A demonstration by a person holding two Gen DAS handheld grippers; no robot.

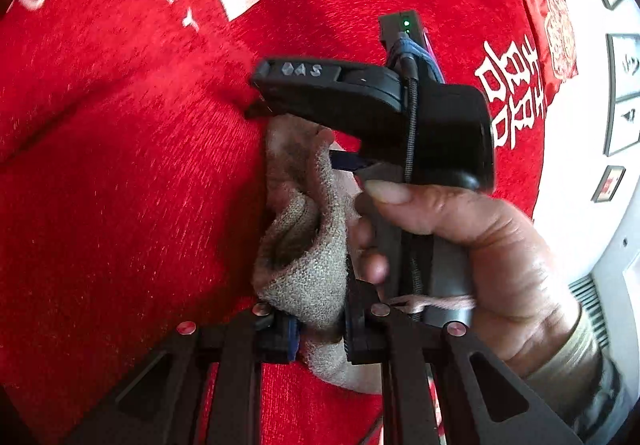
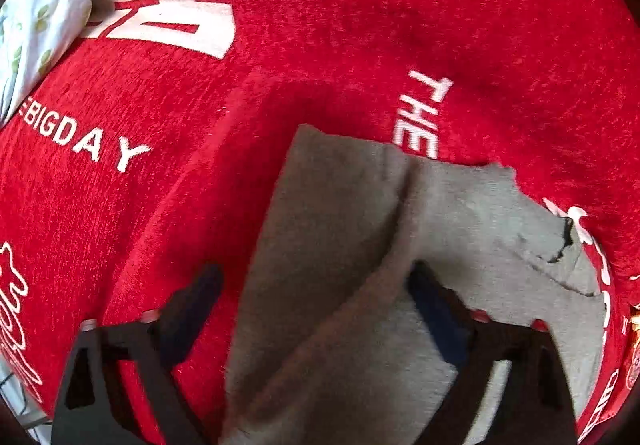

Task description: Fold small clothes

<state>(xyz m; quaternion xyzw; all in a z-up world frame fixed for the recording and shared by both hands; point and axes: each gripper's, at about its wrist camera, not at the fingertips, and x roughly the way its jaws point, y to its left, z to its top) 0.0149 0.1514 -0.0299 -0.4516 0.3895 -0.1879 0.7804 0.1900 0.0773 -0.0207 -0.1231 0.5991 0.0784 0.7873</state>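
Meanwhile left gripper (image 1: pixel 318 333) jaws pinch the grey cloth (image 1: pixel 308 269); right gripper (image 2: pixel 316 297) jaws spread wide.

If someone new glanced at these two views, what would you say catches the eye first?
First, the red blanket with white lettering fills both views. Next, the grey-beige cloth: in the right wrist view it drapes between the open right tongs, and in the left wrist view a bunched part sits clamped in the left tongs. There, too, the person's hand grips the other tool's handle, right of centre.
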